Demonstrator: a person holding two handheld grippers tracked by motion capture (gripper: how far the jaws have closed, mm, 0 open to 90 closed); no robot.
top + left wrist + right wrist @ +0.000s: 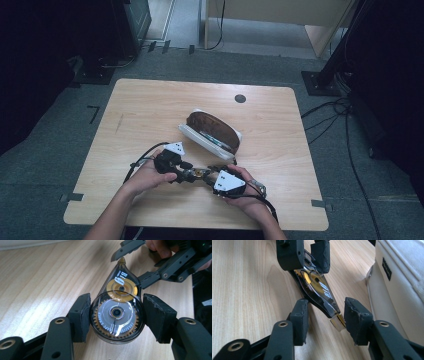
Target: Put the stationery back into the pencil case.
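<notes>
The left gripper (116, 315) clamps the tape dispenser's (117, 315) round body, steadying it beside the pouch (212, 131), so the right gripper's (325, 322) parted jaws can straddle its tip.

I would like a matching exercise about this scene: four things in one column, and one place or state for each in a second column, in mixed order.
Things:
1. correction tape dispenser
2. left gripper
3. right gripper
4. pencil case

Places or states:
a. lies unzipped on the table, beyond both hands
b. pads pressed on the round, geared end
c. clear smoky shell with gold wheels inside
d. pads stand on either side of the narrow tip, one with a gap

Pairs: 1-c, 2-b, 3-d, 4-a
</notes>
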